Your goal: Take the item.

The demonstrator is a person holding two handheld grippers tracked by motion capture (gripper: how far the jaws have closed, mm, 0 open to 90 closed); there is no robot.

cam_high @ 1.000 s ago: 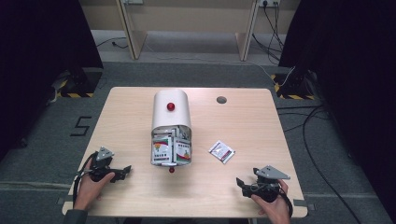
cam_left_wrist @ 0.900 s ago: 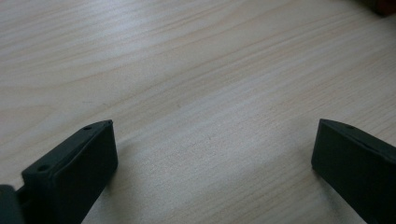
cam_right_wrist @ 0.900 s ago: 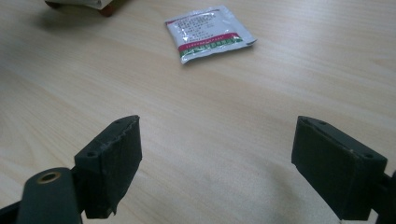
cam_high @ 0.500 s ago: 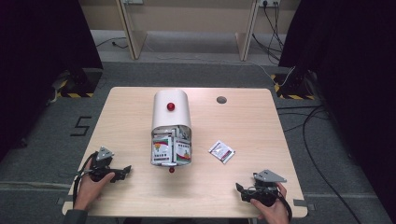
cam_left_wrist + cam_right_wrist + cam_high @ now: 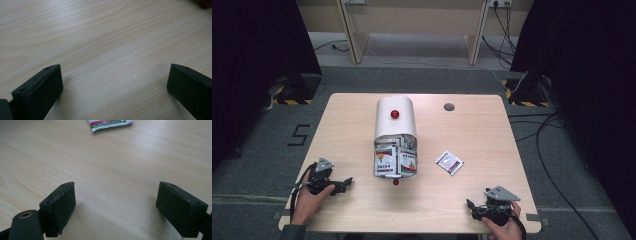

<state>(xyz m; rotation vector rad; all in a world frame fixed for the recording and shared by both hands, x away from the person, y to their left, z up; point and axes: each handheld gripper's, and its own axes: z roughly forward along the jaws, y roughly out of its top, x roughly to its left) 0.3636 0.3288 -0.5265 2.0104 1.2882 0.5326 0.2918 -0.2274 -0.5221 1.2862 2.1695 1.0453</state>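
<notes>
White with red and green print, the packet point(image 5: 449, 162) lies flat near your right gripper point(image 5: 473, 210), both grippers' jaws wide apart, left gripper point(image 5: 345, 183) over bare table point(image 5: 492, 140) near its front edge.

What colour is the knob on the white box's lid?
Red knob on the white box; clearest in the high view.

— Anything in the way out there?

— Bare table point(image 5: 492, 135) lies ahead of the right tool point(image 5: 473, 209), its jaws spread wide over plain wood. One loose packet point(image 5: 449, 162) lies farther on, well apart from it.

— And the left?

— The left tool point(image 5: 343, 183), jaws also wide, has open wood before it. Mid-table, the white container point(image 5: 395, 116) and the packets point(image 5: 394, 160) spilling from its mouth block the centre; a small red ball point(image 5: 395, 182) sits just beside them.
</notes>
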